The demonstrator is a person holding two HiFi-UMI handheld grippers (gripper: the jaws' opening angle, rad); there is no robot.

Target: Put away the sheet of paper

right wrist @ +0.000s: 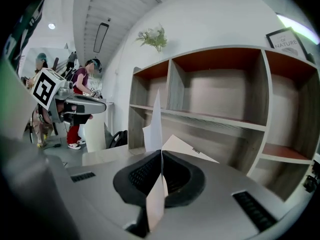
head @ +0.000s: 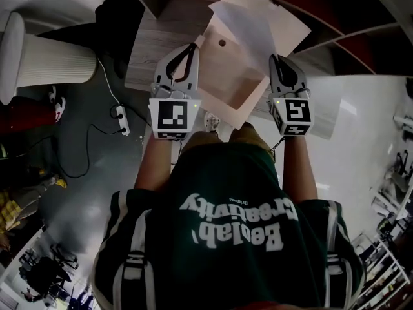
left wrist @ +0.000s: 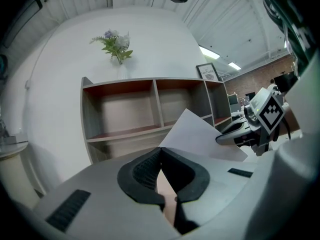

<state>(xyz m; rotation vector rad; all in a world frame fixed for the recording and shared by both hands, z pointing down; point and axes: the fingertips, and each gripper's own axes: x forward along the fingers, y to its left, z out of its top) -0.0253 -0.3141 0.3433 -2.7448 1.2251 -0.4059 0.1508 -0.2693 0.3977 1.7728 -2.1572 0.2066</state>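
Note:
A tan paper folder point(head: 226, 76) hangs open in front of me over a wooden shelf unit point(head: 161, 24). My left gripper point(head: 192, 46) is shut on the folder's left edge; the tan edge point(left wrist: 168, 204) shows between its closed jaws point(left wrist: 161, 151). A white sheet of paper point(head: 248, 24) stands out of the folder's top. My right gripper point(head: 273, 58) is shut on this sheet's right edge, seen edge-on point(right wrist: 155, 124) rising from the closed jaws point(right wrist: 161, 154). From the left gripper view the sheet point(left wrist: 197, 134) spreads toward the right gripper point(left wrist: 235, 131).
The shelf unit point(right wrist: 220, 94) has several open compartments, with a plant point(left wrist: 116, 44) and a framed picture point(left wrist: 207, 72) on top. A white ribbed cylinder point(head: 51, 60) and a power strip point(head: 122, 118) are at the left, a white surface point(head: 361, 141) at the right. People point(right wrist: 82, 84) stand beyond.

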